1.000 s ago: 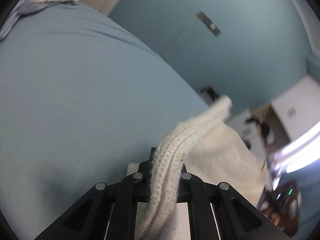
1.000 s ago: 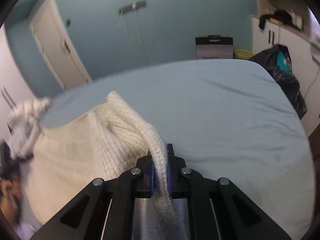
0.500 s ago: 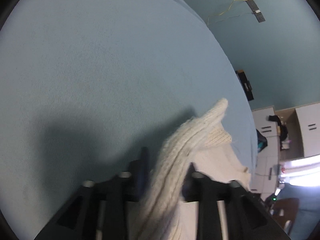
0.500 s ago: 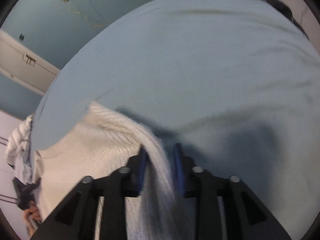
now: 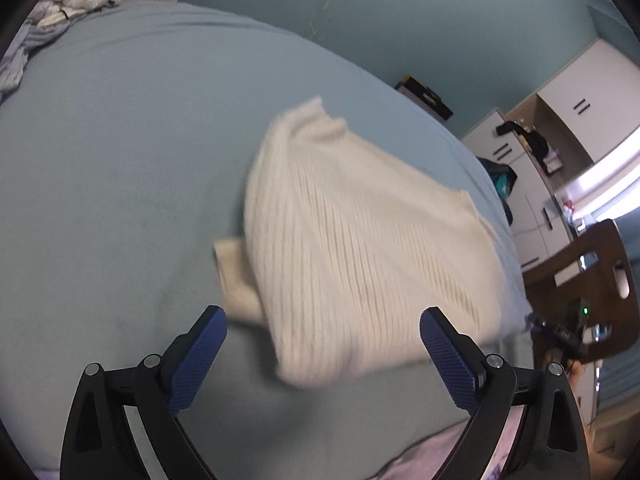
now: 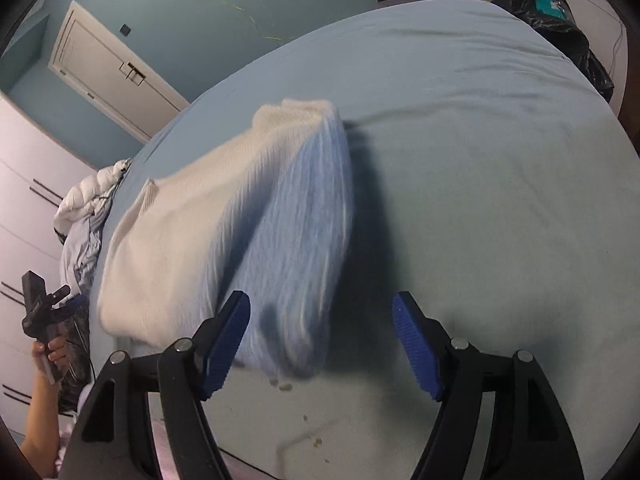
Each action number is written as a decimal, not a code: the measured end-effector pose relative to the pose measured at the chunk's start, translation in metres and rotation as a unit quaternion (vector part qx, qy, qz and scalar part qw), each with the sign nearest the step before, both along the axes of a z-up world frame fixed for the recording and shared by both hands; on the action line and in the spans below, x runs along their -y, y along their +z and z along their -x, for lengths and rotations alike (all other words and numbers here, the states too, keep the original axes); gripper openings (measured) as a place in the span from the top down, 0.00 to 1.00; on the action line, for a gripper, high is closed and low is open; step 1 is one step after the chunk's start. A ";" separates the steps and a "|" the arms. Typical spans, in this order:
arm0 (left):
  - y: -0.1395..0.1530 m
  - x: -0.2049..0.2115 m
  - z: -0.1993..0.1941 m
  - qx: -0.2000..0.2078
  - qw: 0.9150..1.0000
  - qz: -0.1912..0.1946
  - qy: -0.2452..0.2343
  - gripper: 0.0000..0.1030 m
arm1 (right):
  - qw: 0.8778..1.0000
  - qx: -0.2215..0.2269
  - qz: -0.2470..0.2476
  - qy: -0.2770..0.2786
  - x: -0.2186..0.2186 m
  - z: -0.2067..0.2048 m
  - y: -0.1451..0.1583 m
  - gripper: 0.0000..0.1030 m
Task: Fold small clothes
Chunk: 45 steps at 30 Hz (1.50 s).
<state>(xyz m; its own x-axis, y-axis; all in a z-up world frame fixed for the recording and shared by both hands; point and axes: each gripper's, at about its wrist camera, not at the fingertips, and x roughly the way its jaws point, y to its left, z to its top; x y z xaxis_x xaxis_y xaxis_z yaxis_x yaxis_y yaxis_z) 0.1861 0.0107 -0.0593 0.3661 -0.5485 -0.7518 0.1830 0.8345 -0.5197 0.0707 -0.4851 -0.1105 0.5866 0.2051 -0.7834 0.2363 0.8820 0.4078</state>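
Note:
A cream knitted sweater (image 5: 360, 248) lies loosely on the blue bed (image 5: 120, 160), blurred by motion. My left gripper (image 5: 324, 344) is open and empty just before its near edge. In the right wrist view the sweater (image 6: 240, 232) lies ahead and to the left on the bed (image 6: 500, 160), its right side in shadow. My right gripper (image 6: 322, 340) is open and empty, its left fingertip (image 6: 228, 336) over the sweater's near edge. The left gripper (image 6: 40, 312) shows at the far left in a hand.
A heap of white and pale blue laundry (image 5: 52, 12) sits at the bed's far corner, also in the right wrist view (image 6: 88, 208). A wooden chair (image 5: 588, 280) and white cabinets (image 5: 560, 128) stand beside the bed. A black bag (image 6: 560, 12) is beyond it.
Both grippers were shut on the sweater's edge and held it up. Both have opened and let go, and the sweater has dropped onto the bed.

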 end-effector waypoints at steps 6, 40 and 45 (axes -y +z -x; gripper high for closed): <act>-0.037 0.019 0.005 -0.043 0.999 -0.001 0.023 0.06 | 1.000 -0.005 0.022 0.002 -0.015 -0.014 0.007 0.77; -0.089 -0.055 0.009 -0.066 0.985 0.110 0.113 0.79 | 0.975 -0.053 -0.082 -0.201 0.066 0.008 -0.045 0.93; -0.053 -0.077 0.013 -0.049 0.981 0.097 0.159 0.20 | 0.966 -0.044 -0.120 -0.226 0.085 0.022 -0.039 0.61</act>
